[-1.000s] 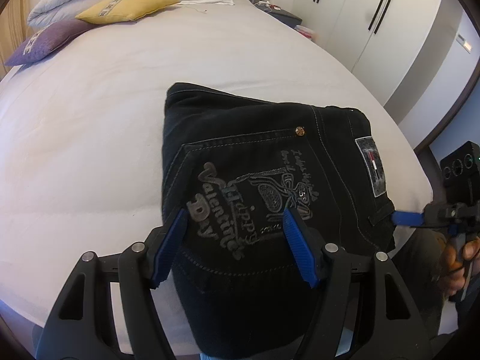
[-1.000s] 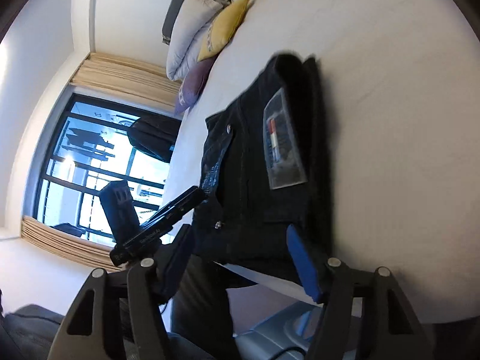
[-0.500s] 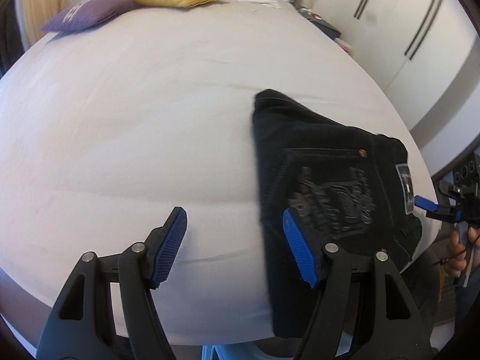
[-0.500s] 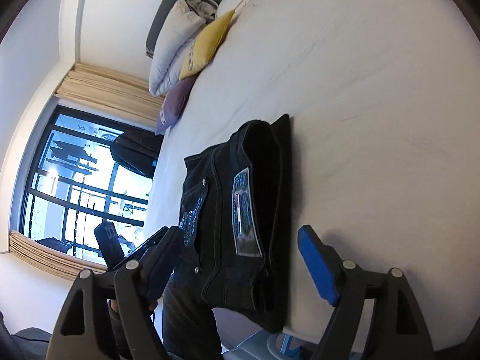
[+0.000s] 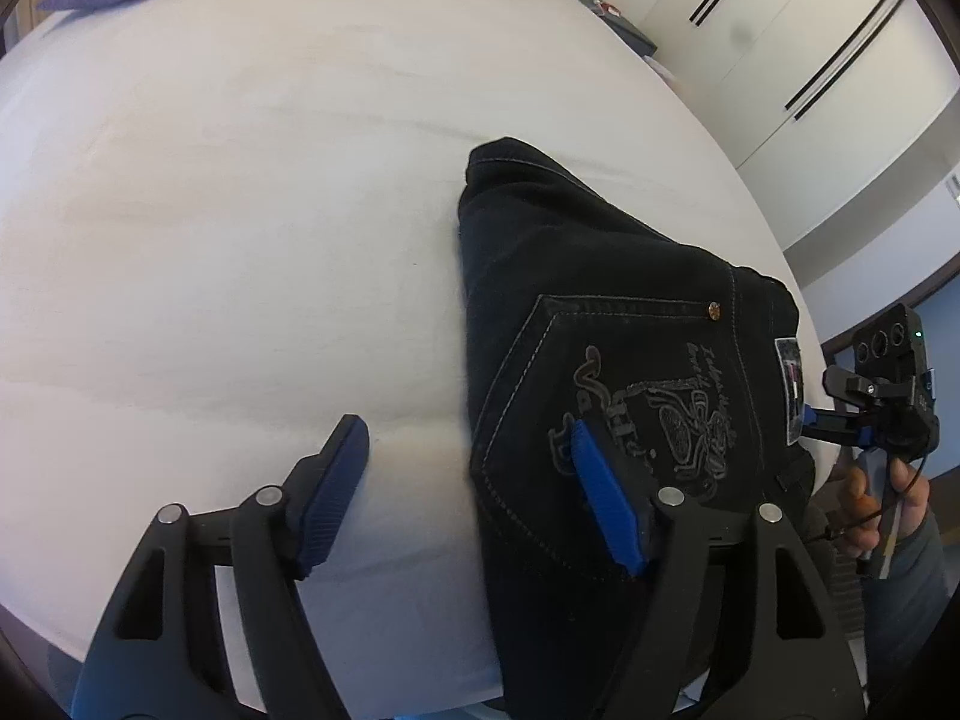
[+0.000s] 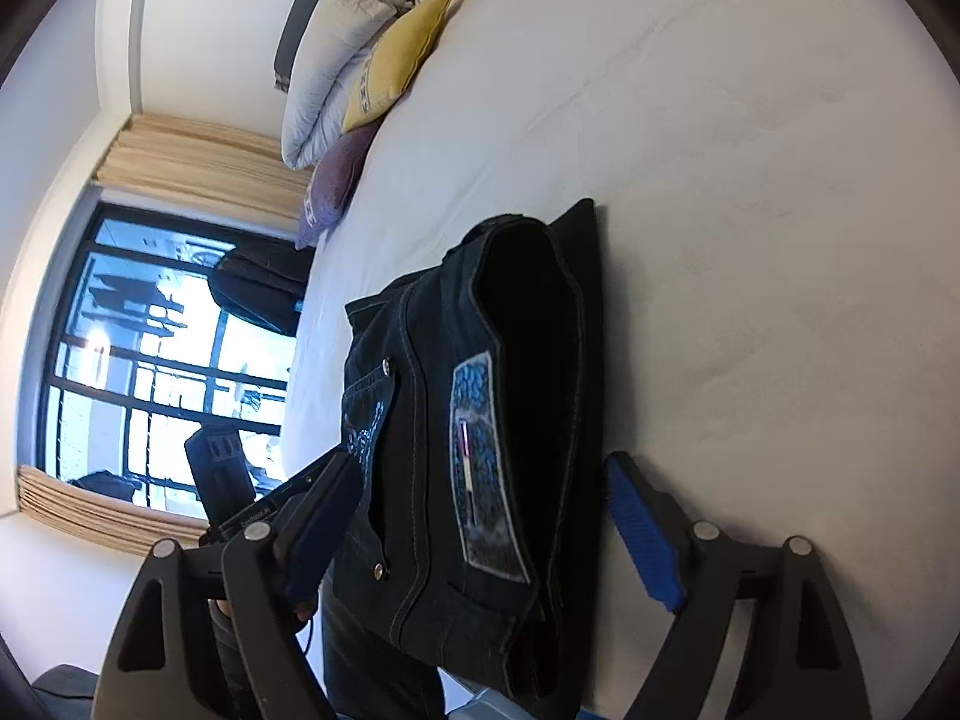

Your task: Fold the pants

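— White bed [image 5: 240, 252] fills the view. Pants?
— Black pants [image 5: 606, 324], folded, at the bed's near edge; lower end cut off by the frame.
— Grippers?
— Left gripper [image 5: 468, 504] open, straddling the pants' left edge. Right gripper [image 6: 480, 528] has just widened, pants between its pads, unpressed. Pocket print unreadable.

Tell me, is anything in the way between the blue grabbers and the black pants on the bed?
Nothing visible is. The folded black pants lie on the white bed, and both the left gripper and the right gripper sit right beside them with jaws open.
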A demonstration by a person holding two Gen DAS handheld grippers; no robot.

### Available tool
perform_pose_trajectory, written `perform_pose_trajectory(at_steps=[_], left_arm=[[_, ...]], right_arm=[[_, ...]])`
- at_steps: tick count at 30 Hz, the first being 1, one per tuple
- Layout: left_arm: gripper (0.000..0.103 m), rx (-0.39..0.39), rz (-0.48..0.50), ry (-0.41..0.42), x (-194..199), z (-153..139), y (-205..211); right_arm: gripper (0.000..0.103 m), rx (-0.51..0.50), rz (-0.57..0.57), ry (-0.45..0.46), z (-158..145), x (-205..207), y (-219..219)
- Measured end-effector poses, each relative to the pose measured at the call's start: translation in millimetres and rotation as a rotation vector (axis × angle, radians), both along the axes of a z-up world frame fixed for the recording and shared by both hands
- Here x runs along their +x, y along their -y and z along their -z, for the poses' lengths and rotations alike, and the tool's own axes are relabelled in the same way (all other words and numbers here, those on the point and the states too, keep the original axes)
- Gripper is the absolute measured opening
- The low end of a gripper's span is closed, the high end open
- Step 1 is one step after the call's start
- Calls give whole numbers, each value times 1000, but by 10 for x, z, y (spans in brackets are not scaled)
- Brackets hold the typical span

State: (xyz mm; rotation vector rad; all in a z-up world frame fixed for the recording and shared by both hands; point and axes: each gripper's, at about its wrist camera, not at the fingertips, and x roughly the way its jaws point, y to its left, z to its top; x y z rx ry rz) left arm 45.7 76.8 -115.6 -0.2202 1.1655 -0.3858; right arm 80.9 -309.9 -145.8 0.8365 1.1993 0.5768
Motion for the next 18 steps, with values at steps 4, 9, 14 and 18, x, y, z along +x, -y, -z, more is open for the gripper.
perform_pose_trajectory(at_steps=[4,9,14,18], left_arm=[[69,4,23,-22,90,32,34],[70,19,42,-41,163,45,107],[49,-11,111,-35,135,39,273],[48,8,103,-16,107,29,365]], right_arm=[[85,-52,-36,-19,22,73,-90],[83,-91,-64,-29,17,152,-166],[63,-205,-111,5,-41,115,-266],[44,-284,-108,29,-88,60,-242]])
